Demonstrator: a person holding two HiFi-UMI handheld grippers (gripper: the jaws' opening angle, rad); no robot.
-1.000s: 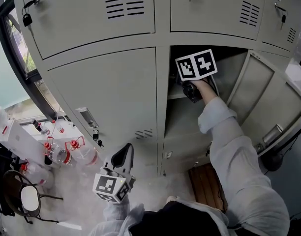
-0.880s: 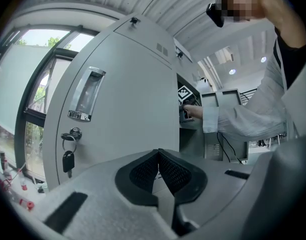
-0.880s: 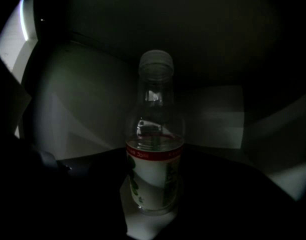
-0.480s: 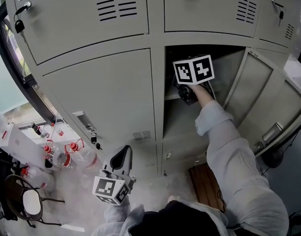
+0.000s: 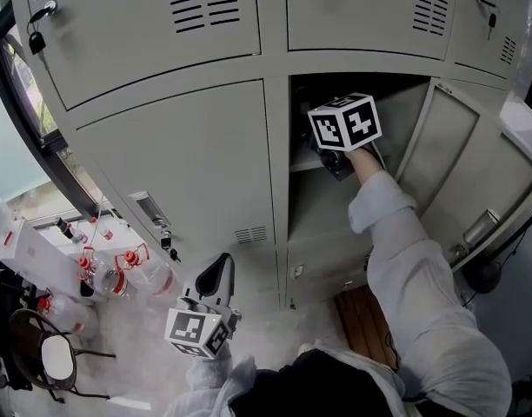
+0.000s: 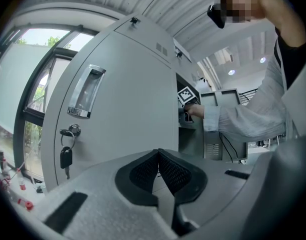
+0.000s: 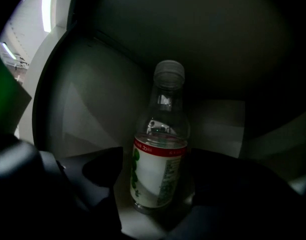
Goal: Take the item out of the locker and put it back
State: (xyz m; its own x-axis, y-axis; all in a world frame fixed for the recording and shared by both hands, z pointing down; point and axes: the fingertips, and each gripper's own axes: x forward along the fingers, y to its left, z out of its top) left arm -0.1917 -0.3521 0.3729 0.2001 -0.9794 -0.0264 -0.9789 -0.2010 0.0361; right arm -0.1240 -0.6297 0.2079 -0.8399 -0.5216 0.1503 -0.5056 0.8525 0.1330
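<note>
Right gripper [image 7: 157, 170]: jaws have just been opening, pads clear of the bottle [image 7: 159, 149], which stands upright between them inside the locker [image 5: 311, 200] (dim in there). Left gripper [image 6: 159, 154]: jaws pressed together, empty, outside near a closed door [image 6: 128, 99].

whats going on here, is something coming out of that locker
A person reaches the right gripper into the open locker, where a clear bottle with a white label stands upright. The gripper's jaws have just been opening and sit either side of the bottle, apparently clear of it, so it looks set down rather than held. The left gripper hangs low outside the lockers, shut and empty.
</note>
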